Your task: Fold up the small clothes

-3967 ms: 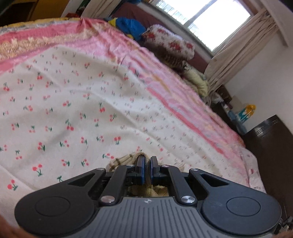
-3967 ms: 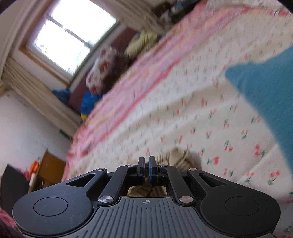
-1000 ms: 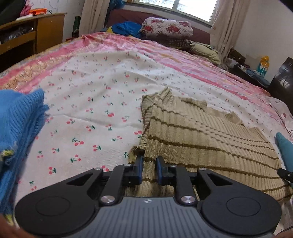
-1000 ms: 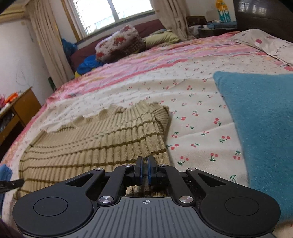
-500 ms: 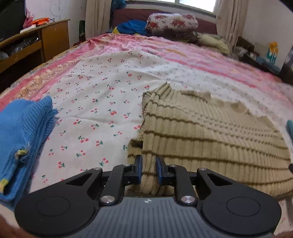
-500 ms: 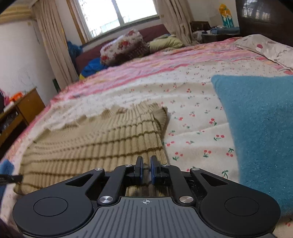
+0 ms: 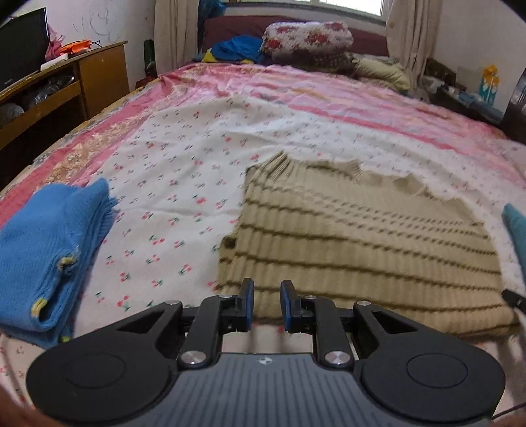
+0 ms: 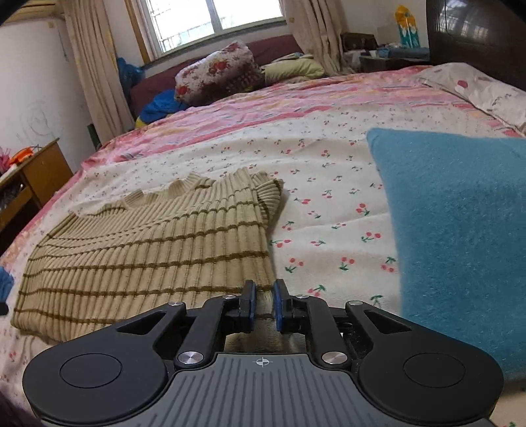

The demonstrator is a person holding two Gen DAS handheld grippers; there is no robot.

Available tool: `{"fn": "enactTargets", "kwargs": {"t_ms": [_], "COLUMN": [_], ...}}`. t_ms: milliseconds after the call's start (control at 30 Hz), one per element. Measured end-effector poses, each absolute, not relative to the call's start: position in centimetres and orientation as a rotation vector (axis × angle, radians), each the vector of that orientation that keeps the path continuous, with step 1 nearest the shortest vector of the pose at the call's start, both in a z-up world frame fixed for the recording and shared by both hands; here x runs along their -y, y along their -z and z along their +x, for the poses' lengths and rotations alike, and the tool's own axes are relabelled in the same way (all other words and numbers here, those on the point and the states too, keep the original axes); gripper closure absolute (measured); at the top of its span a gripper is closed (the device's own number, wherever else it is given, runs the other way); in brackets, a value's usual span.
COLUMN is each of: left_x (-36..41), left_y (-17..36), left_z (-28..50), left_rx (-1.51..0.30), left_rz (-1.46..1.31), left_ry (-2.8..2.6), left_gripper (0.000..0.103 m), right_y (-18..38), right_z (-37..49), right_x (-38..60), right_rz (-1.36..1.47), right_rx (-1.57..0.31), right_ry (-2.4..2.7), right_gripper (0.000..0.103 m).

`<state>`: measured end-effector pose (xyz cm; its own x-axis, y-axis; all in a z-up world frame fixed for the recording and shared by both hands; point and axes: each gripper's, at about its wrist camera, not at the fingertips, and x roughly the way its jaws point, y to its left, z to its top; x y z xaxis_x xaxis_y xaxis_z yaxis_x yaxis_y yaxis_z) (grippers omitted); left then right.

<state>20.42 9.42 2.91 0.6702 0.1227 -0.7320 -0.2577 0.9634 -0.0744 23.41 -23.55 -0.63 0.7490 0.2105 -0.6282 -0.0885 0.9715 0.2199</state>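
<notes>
A: Left gripper (image 7: 266, 303) first. Jaws are being held apart with nothing between the blue pads (image 7: 250, 300); it is being kept low, level, just at the near hem of the tan striped sweater (image 7: 358, 243).

B: Right gripper (image 8: 262, 303), same pose: low, pointed along the bed, jaws parted. Fabric is being seen through the gap at the sweater's near right corner; contact with the pads cannot be told.

A: Sweater is lying spread flat on the cherry-print bedspread (image 7: 184, 170), in the middle of the bed, between both grippers.

B: Materials: sweater is a ribbed knit, beige with thin brown cross-stripes, scalloped far edge, ribbed cuff sticking out at the far right corner. Bedspread is thin cotton, white with red cherries, pink border beyond.

A: A folded blue knit (image 7: 46, 249) is being shown at the left, ribbed, with yellow trim at the edge. Left view only in full; the right view is catching just a sliver.

B: Right view is giving a big fuzzy teal cloth (image 8: 460, 230) right of the sweater; the left view is showing only its tip. Floral pillow (image 8: 217, 74) and window (image 8: 213, 19) are being seen at the back.

A: Left view is adding the wooden desk (image 7: 98, 75) at the left wall.
</notes>
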Motion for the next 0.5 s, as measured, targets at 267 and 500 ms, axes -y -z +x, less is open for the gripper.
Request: {"fn": "enactTargets", "kwargs": {"t_ms": [267,500], "left_x": [-11.5,-13.6], "left_y": [0.0,2.4], "left_z": [21.0,21.3], "left_rx": [-0.787,-0.762], "left_rz": [-0.277,-0.373], "left_ry": [-0.203,-0.167], "left_gripper": [0.077,0.077], "right_y": [0.1,-1.7], "right_z": [22.8,23.2], "right_x": [22.2,20.7], "right_rz": [0.12,0.078], "right_rx": [-0.662,-0.641], "right_ry": [-0.153,-0.116], "right_gripper": [0.088,0.088]}}
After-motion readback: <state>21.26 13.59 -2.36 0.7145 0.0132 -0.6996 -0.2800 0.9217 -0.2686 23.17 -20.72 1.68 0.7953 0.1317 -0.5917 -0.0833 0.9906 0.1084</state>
